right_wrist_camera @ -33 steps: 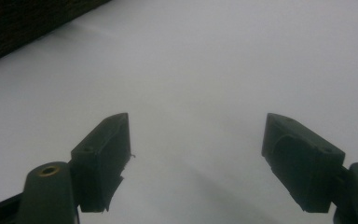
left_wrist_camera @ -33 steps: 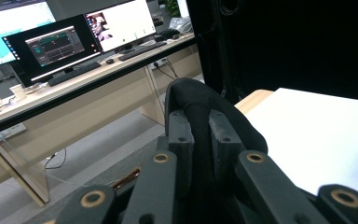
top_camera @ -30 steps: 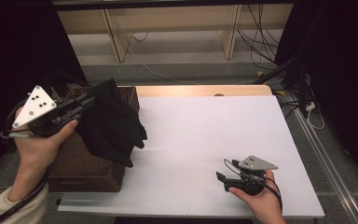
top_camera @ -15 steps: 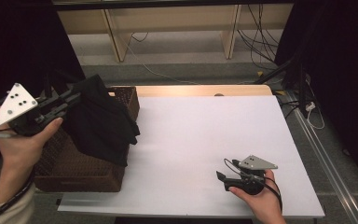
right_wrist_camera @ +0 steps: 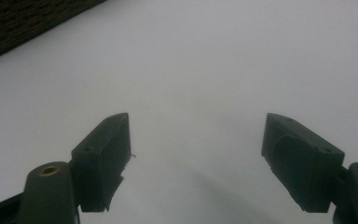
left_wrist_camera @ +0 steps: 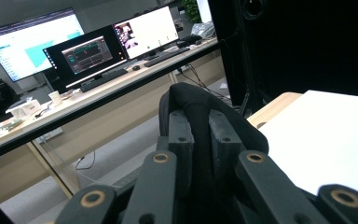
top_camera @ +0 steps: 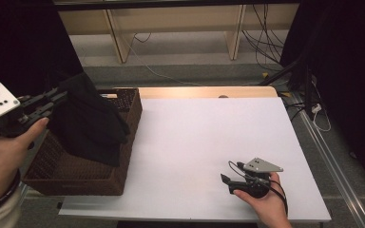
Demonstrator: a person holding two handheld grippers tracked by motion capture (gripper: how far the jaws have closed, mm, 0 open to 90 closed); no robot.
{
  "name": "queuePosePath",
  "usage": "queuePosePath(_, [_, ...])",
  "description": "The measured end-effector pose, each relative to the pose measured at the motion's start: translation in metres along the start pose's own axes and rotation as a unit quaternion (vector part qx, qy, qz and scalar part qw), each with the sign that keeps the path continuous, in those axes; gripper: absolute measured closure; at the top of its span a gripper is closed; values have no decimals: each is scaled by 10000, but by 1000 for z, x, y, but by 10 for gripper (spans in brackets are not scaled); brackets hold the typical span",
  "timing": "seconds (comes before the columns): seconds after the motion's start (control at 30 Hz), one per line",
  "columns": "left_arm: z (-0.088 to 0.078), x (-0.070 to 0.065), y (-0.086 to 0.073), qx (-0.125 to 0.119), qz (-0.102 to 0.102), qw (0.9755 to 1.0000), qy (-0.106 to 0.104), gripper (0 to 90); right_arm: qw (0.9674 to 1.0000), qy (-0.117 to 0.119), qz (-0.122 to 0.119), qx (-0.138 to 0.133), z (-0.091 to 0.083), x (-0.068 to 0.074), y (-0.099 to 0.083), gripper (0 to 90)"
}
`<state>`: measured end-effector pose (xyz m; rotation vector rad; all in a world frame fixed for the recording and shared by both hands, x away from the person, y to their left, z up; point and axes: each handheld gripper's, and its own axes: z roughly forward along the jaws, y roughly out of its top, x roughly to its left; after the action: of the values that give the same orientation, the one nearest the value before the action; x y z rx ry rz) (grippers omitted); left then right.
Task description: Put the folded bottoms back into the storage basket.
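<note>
High view — fixed above the near edge, looking forward and down; white table fills the centre, basket at 9 o'clock. Left gripper view — rides that tool, close, facing level toward desks with monitors; table at 3 o'clock. Right gripper view — very near the table, basket edge at 10 o'clock. All three share the table.

So the desk has a plain white top with a strip of light wood along its far edge. A dark woven basket sits on its left end, hanging over the left edge a bit. The right gripper rests on the white surface near the front right.
</note>
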<state>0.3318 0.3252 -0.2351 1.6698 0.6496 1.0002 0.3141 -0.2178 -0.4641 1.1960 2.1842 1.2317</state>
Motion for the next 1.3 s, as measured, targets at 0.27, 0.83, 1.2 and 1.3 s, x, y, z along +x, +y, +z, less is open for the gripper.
queuePosePath(0.27, [-4,8,-2,139,88,9999,-55,812,10000,2,25,-11,0,0,0,246])
queuePosePath(0.83, [-2,6,-22,593,228,9974,-340,810,10000,-6,12,15,1,0,0,246])
queuePosePath(1.2, [14,-2,-37,855,276,9935,-696,809,10000,-8,15,21,2,0,0,246])
queuePosePath(1.3, [23,-4,-41,985,325,9914,-799,809,10000,-10,19,18,1,0,0,246])
